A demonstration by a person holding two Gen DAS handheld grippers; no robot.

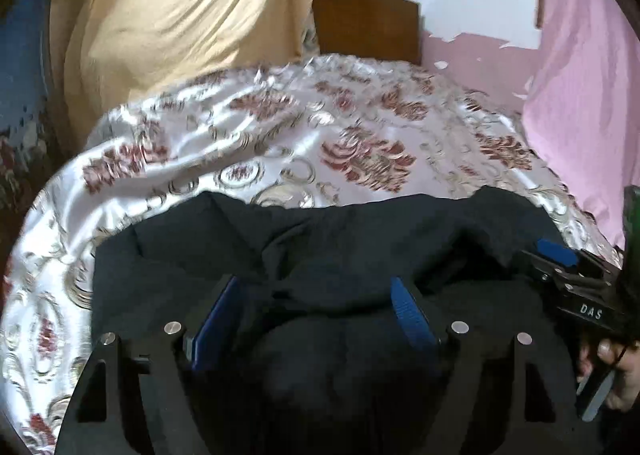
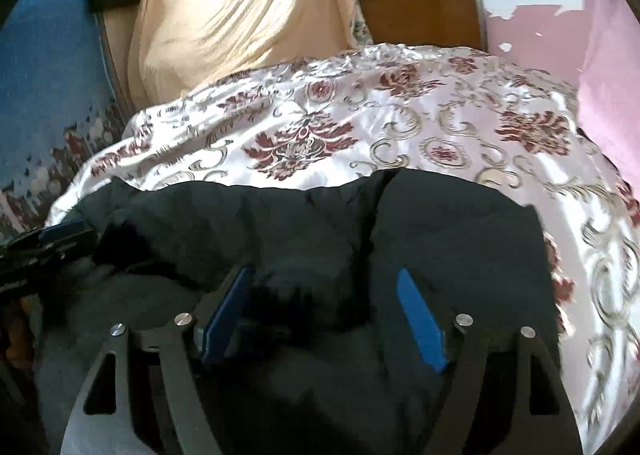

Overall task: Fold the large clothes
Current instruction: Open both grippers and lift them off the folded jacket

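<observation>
— Left wrist view: dark garment (image 1: 320, 251) spread low on floral bedspread (image 1: 280, 127), long axis across the frame, folded far edge toward wooden headboard (image 1: 366, 21).

— Right wrist view: same lie, far edge side to side, a crease down the middle. Fingers?

— Left gripper (image 1: 316, 319) spread wide above the cloth, nothing pinched. Right gripper (image 2: 324, 315) likewise parted, blue pads (image 2: 420, 319) clear of the fabric.

— Right gripper also at the left view's right edge, a hand (image 1: 616, 371) behind it.

"DAS" on right tongs (image 1: 560, 255) body.
</observation>
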